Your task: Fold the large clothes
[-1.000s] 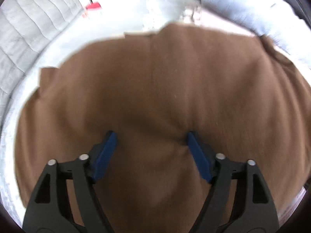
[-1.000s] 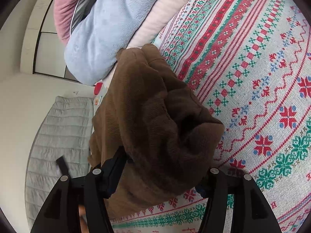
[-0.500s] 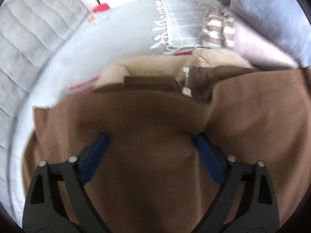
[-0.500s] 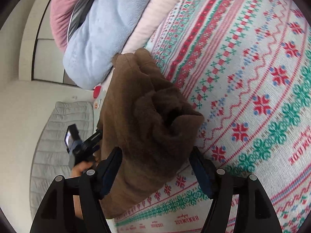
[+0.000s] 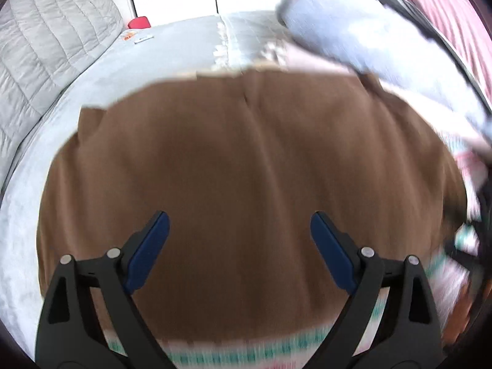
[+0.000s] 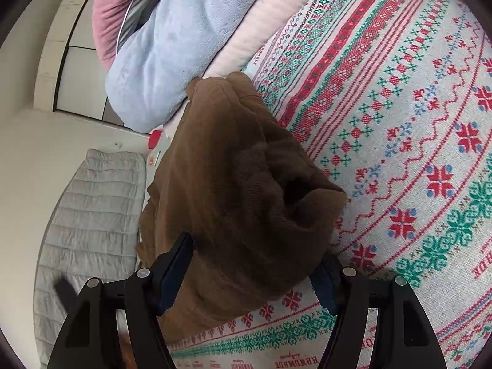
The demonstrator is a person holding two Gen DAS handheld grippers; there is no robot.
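A large brown garment [image 5: 246, 166] lies spread flat and fills most of the left wrist view. My left gripper [image 5: 240, 240] is open just above it, with nothing between its blue pads [image 5: 150, 246]. In the right wrist view the same brown garment [image 6: 240, 190] is bunched into a thick fold on the patterned blanket [image 6: 399, 123]. My right gripper [image 6: 255, 270] is open wide, its jaws on either side of that bunched end. The right pad is partly hidden by the cloth.
A pale blue fleece [image 6: 172, 46], a pink cushion [image 6: 117, 3] and a light pink blanket are piled at the far end. A grey quilted headboard [image 5: 46, 46] stands on the left. A red object [image 5: 140, 22] lies on the grey sheet [image 5: 172, 49].
The left gripper has swung over the garment; the cream lining and zipper seen half a second ago are covered by flat brown cloth. The right gripper stays around the bunched end.
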